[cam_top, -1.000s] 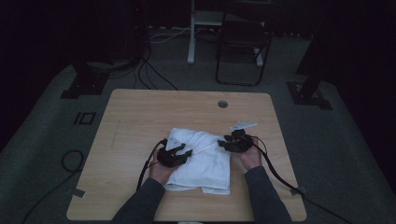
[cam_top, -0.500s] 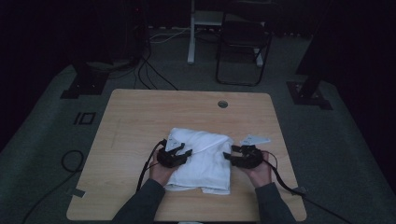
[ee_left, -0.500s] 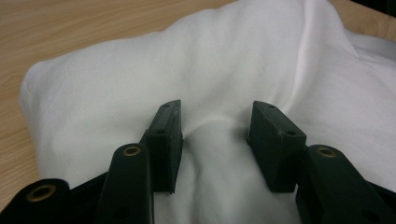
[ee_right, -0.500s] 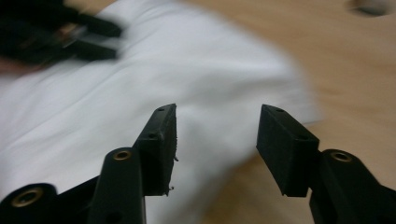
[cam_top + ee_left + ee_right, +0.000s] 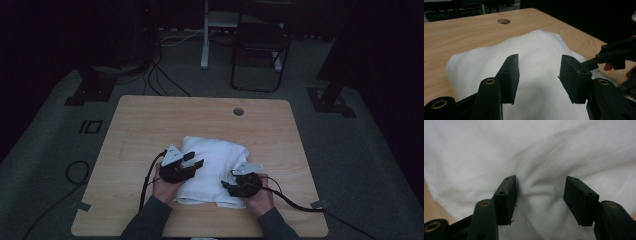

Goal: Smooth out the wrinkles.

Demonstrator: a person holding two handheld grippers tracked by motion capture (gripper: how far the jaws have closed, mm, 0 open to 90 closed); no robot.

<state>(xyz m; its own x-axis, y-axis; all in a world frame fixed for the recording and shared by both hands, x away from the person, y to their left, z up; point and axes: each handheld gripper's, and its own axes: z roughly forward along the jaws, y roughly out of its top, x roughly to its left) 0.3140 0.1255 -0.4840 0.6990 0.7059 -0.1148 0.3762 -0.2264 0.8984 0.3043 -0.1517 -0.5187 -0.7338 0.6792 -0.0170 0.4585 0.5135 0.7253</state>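
Observation:
A white folded towel (image 5: 212, 167) lies in the middle of the wooden table (image 5: 150, 125). My left gripper (image 5: 197, 161) hovers over the towel's left part, pointing right. In the left gripper view the towel (image 5: 536, 47) lies below the left gripper (image 5: 539, 66), whose jaws have just been opening, with nothing pinched. My right gripper (image 5: 227, 186) sits at the towel's near right corner, pointing left. Its jaws have also just been opening. In the right gripper view the right gripper (image 5: 540, 186) straddles a soft crease of the towel (image 5: 536, 150) without pressing it.
A round cable hole (image 5: 238, 111) sits near the table's far edge. Beyond the table stand a dark chair (image 5: 260, 50) and stand legs, and cables (image 5: 75, 172) lie on the floor at the left. The room is dim.
My right gripper has moved from the towel's far right side toward the person, to the near right corner, and its jaws stand wider. The left gripper has risen a little.

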